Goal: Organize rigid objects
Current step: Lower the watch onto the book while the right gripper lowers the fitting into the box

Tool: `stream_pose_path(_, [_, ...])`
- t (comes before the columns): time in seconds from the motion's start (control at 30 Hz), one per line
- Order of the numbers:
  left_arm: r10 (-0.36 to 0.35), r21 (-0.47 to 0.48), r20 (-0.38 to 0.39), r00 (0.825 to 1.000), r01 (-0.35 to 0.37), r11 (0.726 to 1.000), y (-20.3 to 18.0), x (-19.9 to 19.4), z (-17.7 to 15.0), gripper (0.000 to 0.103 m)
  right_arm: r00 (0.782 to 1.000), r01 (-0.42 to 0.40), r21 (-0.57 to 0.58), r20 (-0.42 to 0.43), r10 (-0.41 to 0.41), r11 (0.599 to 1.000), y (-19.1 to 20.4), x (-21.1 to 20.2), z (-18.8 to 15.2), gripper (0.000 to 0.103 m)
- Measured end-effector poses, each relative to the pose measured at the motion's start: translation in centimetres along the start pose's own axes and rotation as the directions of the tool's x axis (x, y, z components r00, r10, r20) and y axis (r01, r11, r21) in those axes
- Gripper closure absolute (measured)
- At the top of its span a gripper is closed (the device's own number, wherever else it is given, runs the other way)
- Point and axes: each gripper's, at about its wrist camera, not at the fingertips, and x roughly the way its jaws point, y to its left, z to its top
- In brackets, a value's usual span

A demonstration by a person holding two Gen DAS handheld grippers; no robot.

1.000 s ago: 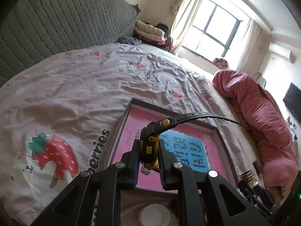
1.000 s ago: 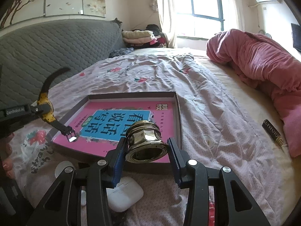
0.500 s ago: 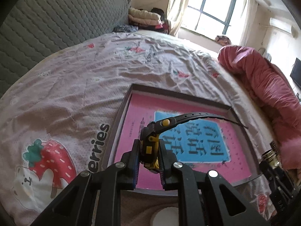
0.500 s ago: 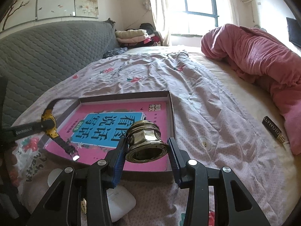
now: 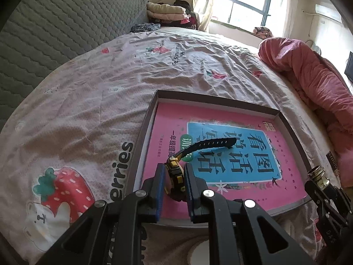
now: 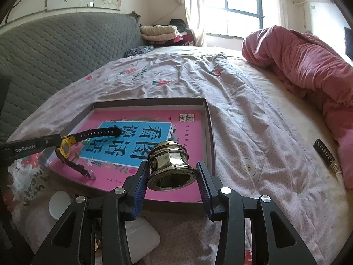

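My left gripper (image 5: 174,176) is shut on a yellow and black wristwatch (image 5: 175,172), low over the near left part of a shallow grey box (image 5: 209,99). In the box lies a pink book (image 5: 286,176). In the right wrist view the watch (image 6: 65,146) hangs from the left gripper (image 6: 33,146), and its buckle end touches the book (image 6: 189,130). My right gripper (image 6: 172,172) is shut on a brass fitting (image 6: 171,165), held above the near edge of the box (image 6: 150,101). The left wrist view shows that fitting (image 5: 316,173) at the box's right corner.
A white earbud case (image 6: 141,240) and a white round lid (image 6: 59,203) lie on the bedsheet just in front of the box. A black stick-shaped item (image 6: 326,156) lies to the right, beside a heaped pink quilt (image 6: 308,66). A grey padded headboard (image 6: 55,48) runs along the left.
The left gripper has sunk and rolled with the watch, bringing its buckle end down onto the pink book. The right gripper has drifted a little with the brass fitting, still over the box's near edge.
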Motion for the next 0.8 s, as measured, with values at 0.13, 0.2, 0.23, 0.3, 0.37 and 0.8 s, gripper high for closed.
stream_pose_path(0.13, [-0.001, 0.005, -0.007, 1.0, 0.001, 1.0, 0.0, 0.1, 0.0, 0.085, 1.0, 0.01, -0.014, -0.022, -0.01, 1.0, 0.2, 0.7, -0.1, 0.059])
stream_pose_path(0.2, [0.0, 0.008, -0.01, 1.0, 0.0, 1.0, -0.1, 0.2, 0.0, 0.085, 0.999, 0.013, -0.012, -0.037, -0.014, 1.0, 0.2, 1.1, -0.1, 0.059])
stream_pose_path(0.23, [-0.002, 0.008, -0.011, 1.0, 0.003, 1.0, -0.1, 0.3, -0.1, 0.085, 0.999, 0.015, -0.011, -0.044, -0.016, 1.0, 0.2, 1.4, 0.0, 0.059])
stream_pose_path(0.3, [0.001, 0.011, -0.007, 1.0, -0.001, 1.0, -0.2, 0.2, -0.2, 0.085, 0.998, 0.025, -0.014, -0.057, -0.025, 1.0, 0.2, 1.8, 0.1, 0.059])
stream_pose_path(0.37, [0.001, 0.013, -0.007, 1.0, -0.001, 1.0, -0.2, 0.3, -0.2, 0.085, 0.997, 0.038, -0.023, -0.073, -0.039, 0.999, 0.2, 2.3, 0.1, 0.059])
stream_pose_path(0.8, [-0.003, 0.02, -0.005, 1.0, 0.003, 1.0, -0.2, 0.0, -0.2, 0.085, 0.985, 0.095, -0.085, -0.136, -0.106, 0.992, 0.4, 3.0, 0.2, 0.059])
